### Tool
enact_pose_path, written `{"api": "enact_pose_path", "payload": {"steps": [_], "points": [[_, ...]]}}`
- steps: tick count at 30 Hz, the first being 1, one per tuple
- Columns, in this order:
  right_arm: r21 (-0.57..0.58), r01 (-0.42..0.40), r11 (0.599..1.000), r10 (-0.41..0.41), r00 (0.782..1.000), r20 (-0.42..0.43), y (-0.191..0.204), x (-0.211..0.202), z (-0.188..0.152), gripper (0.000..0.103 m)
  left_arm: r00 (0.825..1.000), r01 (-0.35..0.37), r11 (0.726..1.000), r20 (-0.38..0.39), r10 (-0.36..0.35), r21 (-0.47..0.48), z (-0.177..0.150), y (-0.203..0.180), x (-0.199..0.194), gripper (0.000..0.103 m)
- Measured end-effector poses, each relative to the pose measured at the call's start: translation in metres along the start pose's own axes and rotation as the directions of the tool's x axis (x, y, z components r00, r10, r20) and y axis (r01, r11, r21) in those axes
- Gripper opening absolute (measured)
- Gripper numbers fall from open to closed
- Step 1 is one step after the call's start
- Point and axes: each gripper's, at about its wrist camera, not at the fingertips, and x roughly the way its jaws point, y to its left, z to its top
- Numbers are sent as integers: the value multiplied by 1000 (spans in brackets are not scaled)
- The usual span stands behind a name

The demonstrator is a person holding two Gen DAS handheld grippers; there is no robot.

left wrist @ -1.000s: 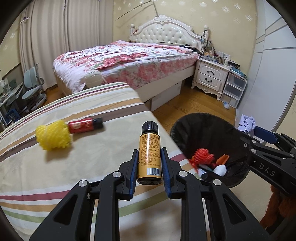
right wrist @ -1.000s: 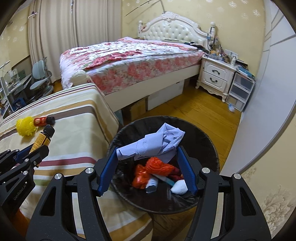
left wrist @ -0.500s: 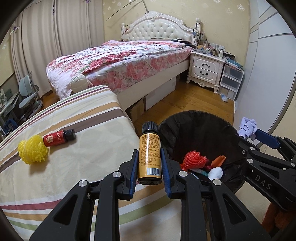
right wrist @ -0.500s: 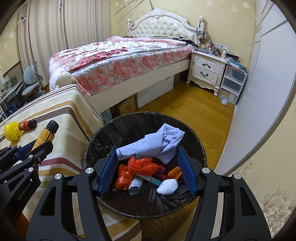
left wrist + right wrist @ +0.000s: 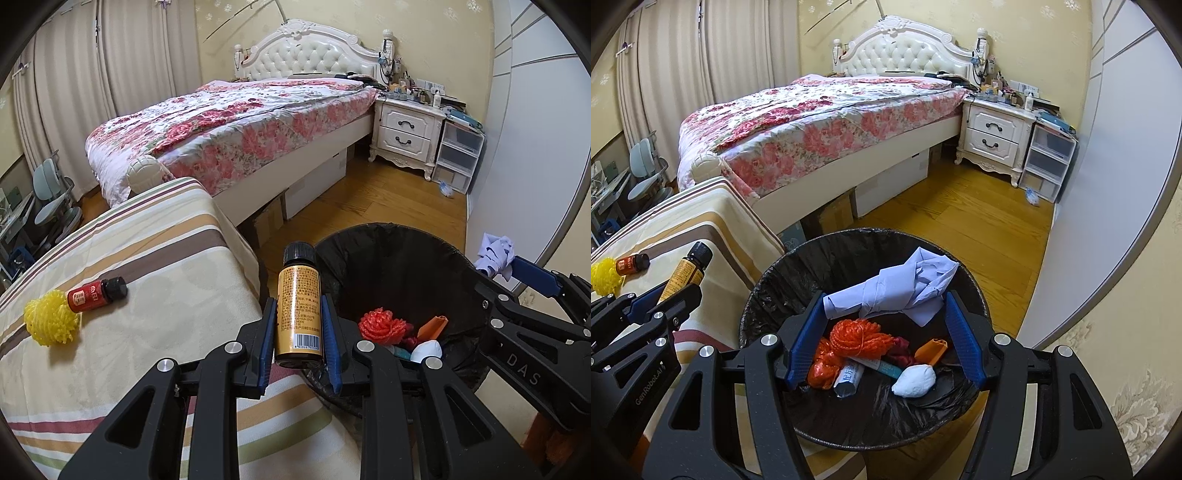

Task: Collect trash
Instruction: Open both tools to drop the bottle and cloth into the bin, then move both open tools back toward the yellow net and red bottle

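"DAS" on right gripper (image 5: pixel 532 273), "GenRobot.AI" on left gripper (image 5: pixel 661 295).

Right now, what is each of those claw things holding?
Left gripper: fingers closed on the gold bottle.
Right gripper: fingers closed on the crumpled pale blue paper, above the bin.

Right gripper (image 5: pixel 884 325) fingers clamping crumpled pale-blue paper (image 5: pixel 897 291) above black-lined bin (image 5: pixel 783 295), orange netting (image 5: pixel 857 334) inside

The small print on the gold-labelled bottle with a black cap (image 5: pixel 298 308) is too small to read. The black-lined round trash bin (image 5: pixel 849 254) hides its near rim behind gripper frames.
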Motion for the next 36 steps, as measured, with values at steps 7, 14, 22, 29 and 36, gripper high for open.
{"api": "enact_pose_path", "payload": {"steps": [7,14,22,29,36], "points": [[3,5,1000,-5,1000,-15,-4,9,1,62,1000,-2,1000,-7,2,12,6,-9,9,25],[17,14,1000,-14,1000,-18,-9,12,1,63,1000,5,1000,-16,-5,26,8,-16,15,29],[38,31,999,-30,999,-31,-15,15,-3,64,1000,-16,999,9,16,36,8,-19,12,57],[52,23,998,-22,999,-36,-15,11,-6,64,998,-53,999,25,53,8,8,-1,2,66],[28,-21,999,23,999,-36,8,4,-7,64,991,-128,991,26,129,-47,0,37,-9,70]]}}
